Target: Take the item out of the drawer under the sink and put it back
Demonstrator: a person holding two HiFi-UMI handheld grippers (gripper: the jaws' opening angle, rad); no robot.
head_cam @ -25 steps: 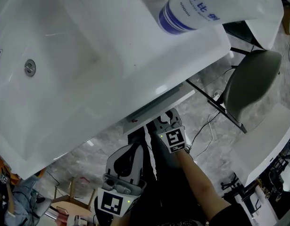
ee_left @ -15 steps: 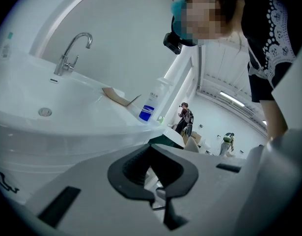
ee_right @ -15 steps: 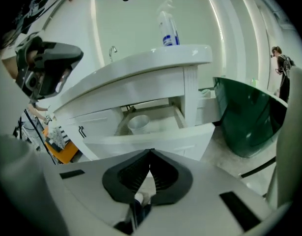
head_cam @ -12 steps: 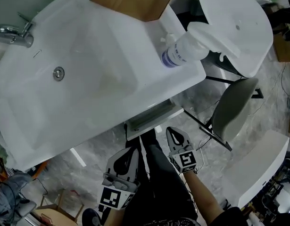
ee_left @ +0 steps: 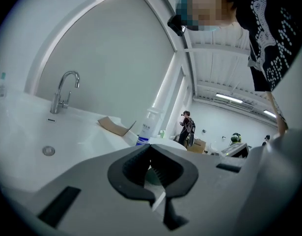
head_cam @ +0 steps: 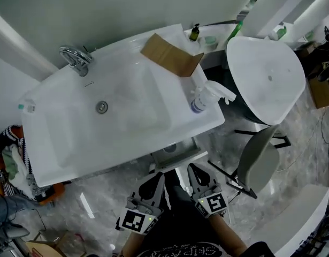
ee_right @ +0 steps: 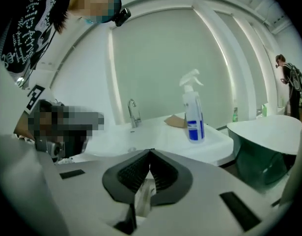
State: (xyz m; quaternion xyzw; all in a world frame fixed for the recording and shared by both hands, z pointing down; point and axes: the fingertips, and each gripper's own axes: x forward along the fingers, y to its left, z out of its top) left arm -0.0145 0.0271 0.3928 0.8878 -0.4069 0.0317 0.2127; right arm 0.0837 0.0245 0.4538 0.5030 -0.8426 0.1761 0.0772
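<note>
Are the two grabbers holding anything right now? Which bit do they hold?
Nothing is held. The left gripper and the right gripper are both shut, tips together, with no item pinched between them.

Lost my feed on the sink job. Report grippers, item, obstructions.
Left gripper shut, empty. Right gripper shut, empty. Drawer front showing under sink; item not in sight. Nothing between grippers and drawer.
</note>
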